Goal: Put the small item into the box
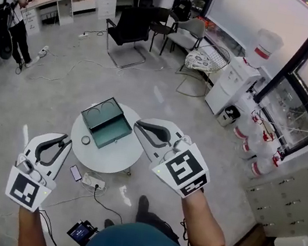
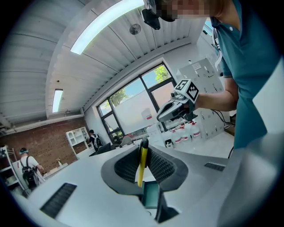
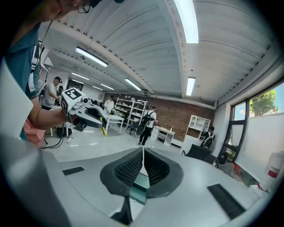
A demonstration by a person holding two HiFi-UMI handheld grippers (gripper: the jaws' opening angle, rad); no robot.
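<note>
Light: bright, ceiling strips (image 3: 186,20) plus windows (image 2: 133,111) | Glare: windows blown out | Edges: fisheye-warped, vignetted

The small item (image 2: 140,165) is thin, flat and yellow, with a dark upper end. It stands almost upright, pinched between the two jaws of the left hand-held gripper (image 2: 143,142), which is raised in the air and well apart from the box. The box (image 1: 106,121) is dark green, rectangular and looks like metal. It lies open on the round white tabletop (image 1: 113,157), with its lid folded back flat beside the lower half.
</note>
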